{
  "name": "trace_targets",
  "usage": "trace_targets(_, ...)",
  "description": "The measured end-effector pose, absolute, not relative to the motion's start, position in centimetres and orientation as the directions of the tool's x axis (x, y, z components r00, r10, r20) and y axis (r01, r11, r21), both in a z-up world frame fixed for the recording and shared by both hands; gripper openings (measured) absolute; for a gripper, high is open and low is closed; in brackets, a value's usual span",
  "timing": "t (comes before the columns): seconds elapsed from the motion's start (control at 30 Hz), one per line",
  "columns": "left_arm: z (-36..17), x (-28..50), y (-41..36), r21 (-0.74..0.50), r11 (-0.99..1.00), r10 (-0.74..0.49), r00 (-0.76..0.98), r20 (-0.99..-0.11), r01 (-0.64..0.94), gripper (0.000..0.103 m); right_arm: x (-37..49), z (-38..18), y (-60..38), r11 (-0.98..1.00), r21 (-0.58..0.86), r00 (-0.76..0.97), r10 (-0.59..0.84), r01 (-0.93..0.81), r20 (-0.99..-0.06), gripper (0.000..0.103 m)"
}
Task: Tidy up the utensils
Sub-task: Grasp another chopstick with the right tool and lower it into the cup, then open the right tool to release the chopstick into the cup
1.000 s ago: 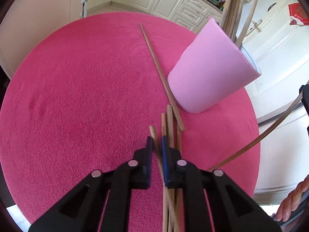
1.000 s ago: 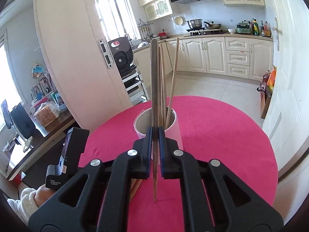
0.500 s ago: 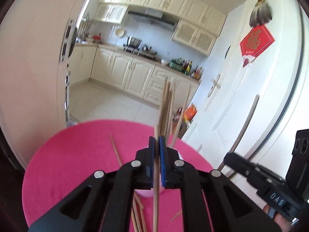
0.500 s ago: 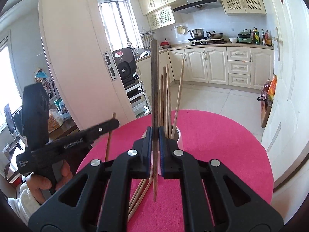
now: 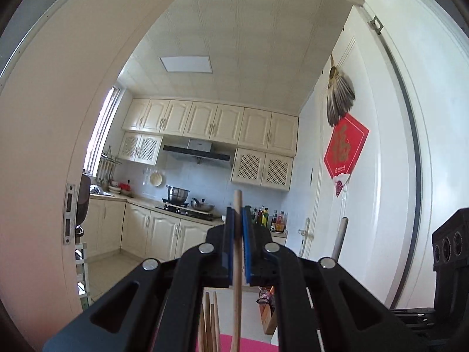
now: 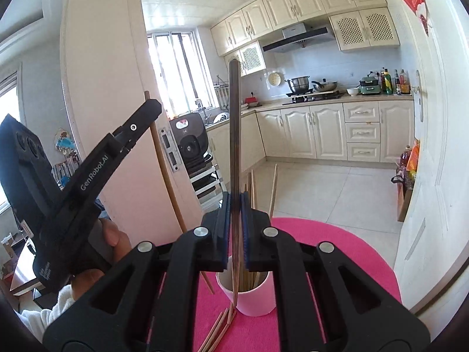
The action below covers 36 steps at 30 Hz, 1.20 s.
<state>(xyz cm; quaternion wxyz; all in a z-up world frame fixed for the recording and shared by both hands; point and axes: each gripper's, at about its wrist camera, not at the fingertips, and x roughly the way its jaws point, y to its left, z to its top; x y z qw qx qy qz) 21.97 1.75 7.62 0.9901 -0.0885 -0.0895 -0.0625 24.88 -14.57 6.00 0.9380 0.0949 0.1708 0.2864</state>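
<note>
My left gripper (image 5: 238, 220) is shut on a light wooden chopstick (image 5: 236, 293), held upright and high, tilted up toward the kitchen. It also shows at the left of the right wrist view (image 6: 149, 108), with its chopstick (image 6: 164, 164) slanting down. My right gripper (image 6: 234, 202) is shut on a dark chopstick (image 6: 234, 135) held upright, its lower end by the near rim of the pink cup (image 6: 253, 300). The cup holds several chopsticks (image 6: 252, 187). Loose chopsticks (image 6: 218, 328) lie on the pink table (image 6: 337, 252).
A white door frame (image 6: 102, 117) stands left of the table and a white door (image 6: 433, 176) at the right. The right gripper's body (image 5: 451, 252) is at the left wrist view's right edge, with its chopstick (image 5: 340, 237) beside it.
My left gripper has lifted its chopstick off the table and tilted up, so the table dropped out of its view. My right gripper moved back and up; its chopstick stays upright by the cup.
</note>
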Motion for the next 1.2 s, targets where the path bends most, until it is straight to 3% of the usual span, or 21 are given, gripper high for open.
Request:
trace_targets(0.17, 6.1, 23.7, 1.7, -0.164, 0.978, -0.105, 0.98, 0.167, 0.133, 0.006, 26.0, 5.6, -14.5, 0.827, 0.277, 0.8, 0.552, -0.49, -0.236, 0.007)
trace_targets(0.6, 3.5, 24.9, 3.5, -0.19, 0.977, -0.082, 0.992, 0.099, 0.1, 0.006, 27.3, 3.1, -12.9, 0.833, 0.28, 0.781, 0.548, -0.477, -0.3, 0.007)
trace_targets(0.63, 3.4, 24.8, 3.6, -0.195, 0.975, -0.087, 0.992, 0.086, 0.102, 0.01, 27.2, 3.1, -12.8, 0.836, 0.276, 0.782, 0.544, -0.474, -0.304, 0.007)
trace_targets(0.67, 3.3, 24.8, 3.8, -0.2, 0.974, -0.09, 0.993, 0.075, 0.104, 0.03, 27.1, 3.0, -12.8, 0.837, 0.275, 0.783, 0.543, -0.473, -0.305, 0.007)
trace_targets(0.73, 3.2, 24.5, 4.1, -0.205, 0.973, -0.092, 0.994, 0.06, 0.103, 0.045, 26.8, 3.1, -12.8, 0.84, 0.273, 0.786, 0.538, -0.469, -0.306, 0.007)
trace_targets(1.2, 2.0, 23.0, 4.9, -0.185, 0.979, -0.102, 0.989, -0.103, 0.081, 0.049, 25.8, 3.0, -12.3, 0.868, 0.263, 0.802, 0.492, -0.421, -0.339, 0.008)
